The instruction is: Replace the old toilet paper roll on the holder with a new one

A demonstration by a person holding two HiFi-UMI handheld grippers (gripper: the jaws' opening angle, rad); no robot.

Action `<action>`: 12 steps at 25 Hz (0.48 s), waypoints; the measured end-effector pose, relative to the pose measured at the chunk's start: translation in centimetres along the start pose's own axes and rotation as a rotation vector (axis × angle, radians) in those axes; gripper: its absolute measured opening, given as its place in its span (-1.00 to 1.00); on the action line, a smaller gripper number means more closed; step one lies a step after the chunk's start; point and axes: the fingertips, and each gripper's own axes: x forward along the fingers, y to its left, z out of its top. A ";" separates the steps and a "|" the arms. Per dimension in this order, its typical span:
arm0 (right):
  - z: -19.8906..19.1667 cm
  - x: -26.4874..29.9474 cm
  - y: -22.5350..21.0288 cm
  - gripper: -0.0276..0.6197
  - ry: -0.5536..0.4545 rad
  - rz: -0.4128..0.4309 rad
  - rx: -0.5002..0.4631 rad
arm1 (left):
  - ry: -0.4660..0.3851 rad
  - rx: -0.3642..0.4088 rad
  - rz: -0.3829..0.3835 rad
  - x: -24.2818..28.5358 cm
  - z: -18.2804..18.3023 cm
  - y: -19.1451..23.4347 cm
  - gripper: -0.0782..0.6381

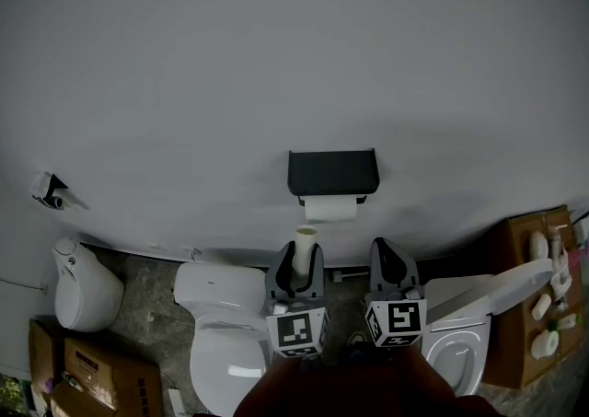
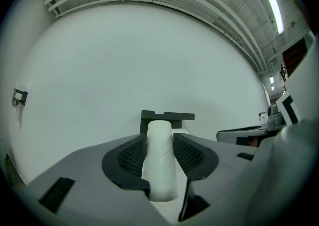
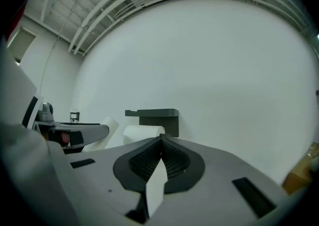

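Far left on the wall sits a small bracket, with a white fixture below it that looks like a urinal, though the view is too dim to be sure, and boxes on the floor. Next comes a toilet with its lid down. Just right of it the left gripper points at the wall, its jaws partly apart and clamped on a pale tube that stands up out of them. In the left gripper view the left gripper has both pads pressed against the sides of the tube. The tube's end is just below and left of the white roll, which hangs under the black holder on the wall. The right gripper view shows the tube close beside the roll, and the holder above. The right gripper is level with the left one and just right of it, below the holder's right end. Its jaws are fully closed, tip to tip, with nothing held. Further right is a second toilet with its lid raised, then a brown shelf holding bottles.
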 end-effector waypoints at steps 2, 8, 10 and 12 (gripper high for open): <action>0.1 0.0 0.0 -0.86 -0.001 0.001 0.002 | 0.002 0.005 -0.001 0.0 -0.1 0.0 -0.26; 0.3 0.2 0.0 -0.86 -0.003 0.006 -0.001 | 0.007 0.009 0.002 0.0 -0.3 0.1 -0.26; 0.3 0.3 0.2 -0.86 -0.004 0.008 -0.004 | -0.001 0.000 0.001 0.1 0.0 0.1 -0.26; 0.3 0.4 0.4 -0.86 -0.003 0.012 -0.008 | -0.008 -0.016 0.003 0.1 0.2 0.2 -0.26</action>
